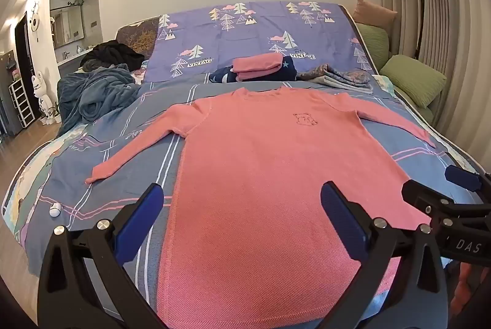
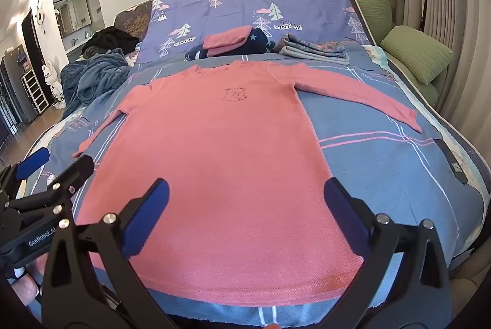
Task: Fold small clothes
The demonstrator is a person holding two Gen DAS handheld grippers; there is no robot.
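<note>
A pink long-sleeved top (image 1: 254, 163) (image 2: 221, 163) lies flat and face up on the bed, both sleeves spread out, a small bear outline on the chest. My left gripper (image 1: 242, 206) hovers open over the hem's left part, its blue pads wide apart with nothing between them. My right gripper (image 2: 245, 203) is open above the hem's right part, also with nothing between its pads. Each gripper shows in the other's view: the right gripper (image 1: 442, 188) at the right edge, the left gripper (image 2: 58, 163) at the left edge.
Behind the top lie a folded pink garment (image 1: 257, 66) on a navy star-print one, and folded floral cloth (image 1: 340, 76). A blue blanket (image 1: 98, 96) is heaped at the left. Green pillows (image 1: 411, 80) line the right side. A small white object (image 1: 55, 209) rests near the bed's left edge (image 1: 18, 194).
</note>
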